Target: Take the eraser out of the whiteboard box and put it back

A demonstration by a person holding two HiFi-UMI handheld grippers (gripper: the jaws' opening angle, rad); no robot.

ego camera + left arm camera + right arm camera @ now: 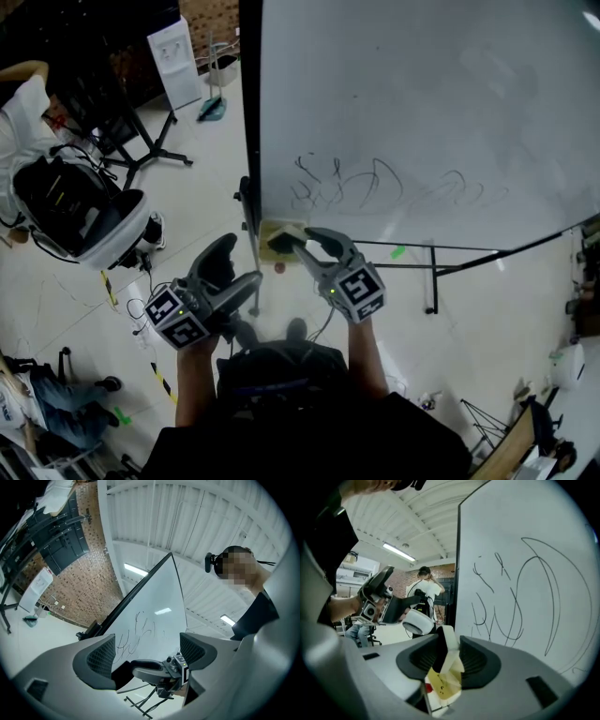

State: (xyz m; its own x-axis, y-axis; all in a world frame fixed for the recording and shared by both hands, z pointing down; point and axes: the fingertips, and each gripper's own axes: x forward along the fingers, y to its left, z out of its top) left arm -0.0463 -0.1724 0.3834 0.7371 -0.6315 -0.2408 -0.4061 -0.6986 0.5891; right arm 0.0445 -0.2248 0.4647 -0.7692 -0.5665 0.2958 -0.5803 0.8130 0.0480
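White eraser (pixel 450 641) sits pinched in the right gripper's (pixel 448 660) half-closed jaws, by the yellow box (pixel 439 686). The left gripper's (pixel 146 649) jaws gape wide, empty.

No text can be read; the whiteboard (pixel 422 112) bears only illegible black scribbles (pixel 347 187)

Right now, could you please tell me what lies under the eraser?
Under the eraser, clamped in the right gripper, part of a yellowish box shows beside the whiteboard. The eraser and jaws cover most of it, so its inside cannot be seen.
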